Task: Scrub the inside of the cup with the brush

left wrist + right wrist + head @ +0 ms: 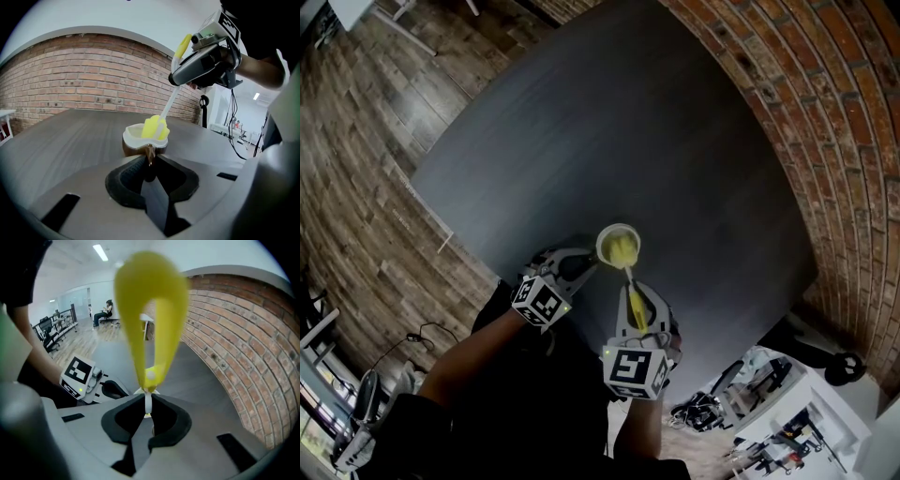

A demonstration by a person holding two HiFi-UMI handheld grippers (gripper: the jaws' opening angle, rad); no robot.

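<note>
A small cup, brown outside and white inside, stands on the dark grey table. My left gripper is shut on the cup's handle from the left. The brush has a yellow head that sits inside the cup, with its white stem slanting up to my right gripper. That right gripper is shut on the brush's stem just below the yellow loop handle. The cup's inside is mostly hidden by the brush head.
The table's near edge runs just below the cup, close to the person's body. A brick wall curves along the right. Wooden floor lies to the left. White furniture with cables stands at the lower right.
</note>
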